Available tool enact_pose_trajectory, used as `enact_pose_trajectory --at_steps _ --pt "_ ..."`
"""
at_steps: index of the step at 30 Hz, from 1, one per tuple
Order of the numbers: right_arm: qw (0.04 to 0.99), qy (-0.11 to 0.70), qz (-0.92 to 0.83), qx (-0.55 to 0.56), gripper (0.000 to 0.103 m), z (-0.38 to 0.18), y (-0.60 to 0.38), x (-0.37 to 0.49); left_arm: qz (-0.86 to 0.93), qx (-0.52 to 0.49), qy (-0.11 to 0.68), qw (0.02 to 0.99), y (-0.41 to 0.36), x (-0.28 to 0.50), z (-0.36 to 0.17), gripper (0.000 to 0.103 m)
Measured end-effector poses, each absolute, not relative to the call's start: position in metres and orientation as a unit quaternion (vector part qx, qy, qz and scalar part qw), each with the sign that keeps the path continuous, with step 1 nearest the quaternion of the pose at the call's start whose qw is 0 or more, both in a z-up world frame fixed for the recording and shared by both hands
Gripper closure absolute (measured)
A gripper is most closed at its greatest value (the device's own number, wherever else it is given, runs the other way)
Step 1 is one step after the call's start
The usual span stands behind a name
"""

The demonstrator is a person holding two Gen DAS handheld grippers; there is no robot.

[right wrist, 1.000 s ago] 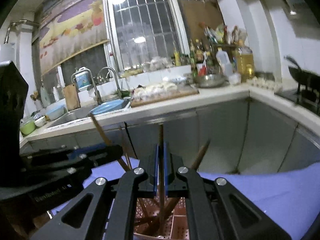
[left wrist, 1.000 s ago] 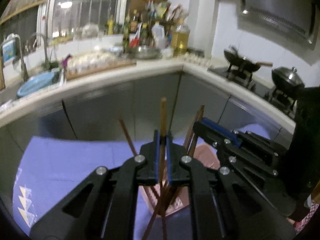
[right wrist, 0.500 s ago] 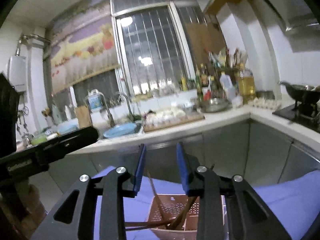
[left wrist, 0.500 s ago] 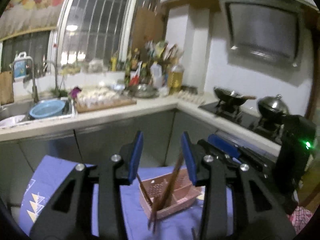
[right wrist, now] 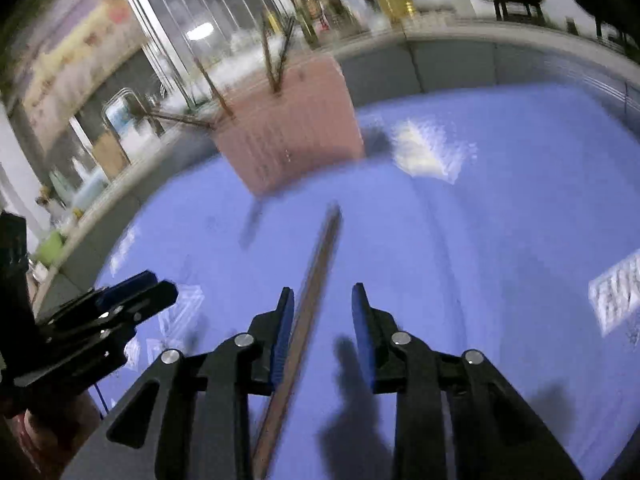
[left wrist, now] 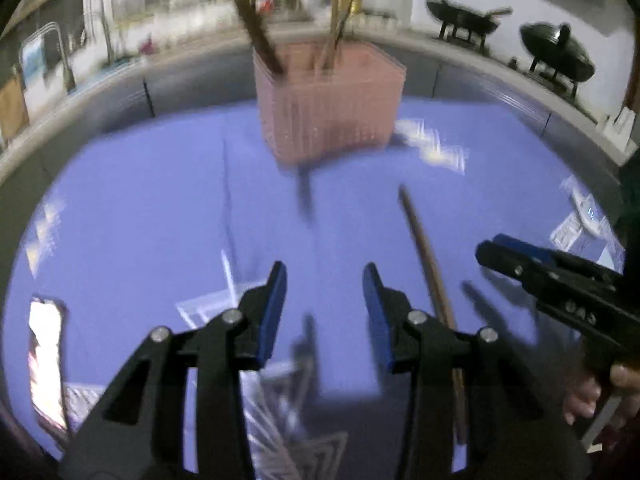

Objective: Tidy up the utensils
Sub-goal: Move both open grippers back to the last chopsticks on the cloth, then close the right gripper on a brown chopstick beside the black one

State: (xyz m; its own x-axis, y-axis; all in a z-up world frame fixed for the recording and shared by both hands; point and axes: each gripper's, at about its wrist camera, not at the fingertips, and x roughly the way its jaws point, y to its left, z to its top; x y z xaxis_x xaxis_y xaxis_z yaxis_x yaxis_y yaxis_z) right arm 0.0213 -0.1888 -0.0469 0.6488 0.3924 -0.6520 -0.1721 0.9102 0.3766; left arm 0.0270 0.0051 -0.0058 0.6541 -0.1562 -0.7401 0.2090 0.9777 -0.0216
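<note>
A pink slotted utensil basket (left wrist: 330,104) stands on the blue cloth (left wrist: 152,200) with several brown chopsticks (left wrist: 258,36) leaning in it; it also shows in the right wrist view (right wrist: 292,128). One brown chopstick (left wrist: 426,260) lies flat on the cloth. My left gripper (left wrist: 324,292) is open and empty, low over the cloth, just left of that chopstick. My right gripper (right wrist: 322,320) is open, and the chopstick (right wrist: 314,292) lies on the cloth between its fingers, close to the left one. Both views are motion-blurred.
A phone (left wrist: 46,360) lies at the cloth's left edge. White patterned patches (left wrist: 434,144) mark the cloth. A kitchen counter (left wrist: 500,68) curves behind, with woks (left wrist: 464,12) on the stove, bottles and a sink. The right gripper's body (left wrist: 560,284) sits at the right.
Both grippers let go of their chopsticks into the basket, opened, then dropped from above the basket to low over the cloth near the loose chopstick.
</note>
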Motion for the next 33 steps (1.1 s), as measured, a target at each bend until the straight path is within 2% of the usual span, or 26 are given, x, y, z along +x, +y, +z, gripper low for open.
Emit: enact_pose_trajectory --at_steps 5,14,21,33 --pt "0.891 0.405 0.166 0.118 0.074 -0.05 -0.178 0.017 -0.091 0.009 0.432 0.897 0.005 0.024 -0.026 0.065" --pt "0.893 0.415 0.17 0.044 0.077 -0.063 -0.145 0.015 -0.074 0.006 0.437 0.896 0.015 0.025 -0.032 0.065" --pt "0.891 0.417 0.17 0.052 0.077 -0.063 -0.15 0.019 -0.064 0.002 0.44 0.896 0.019 0.031 -0.035 0.065" --pt "0.899 0.403 0.171 0.003 0.077 -0.061 -0.129 0.023 -0.053 0.008 0.447 0.893 0.018 0.038 -0.042 0.065"
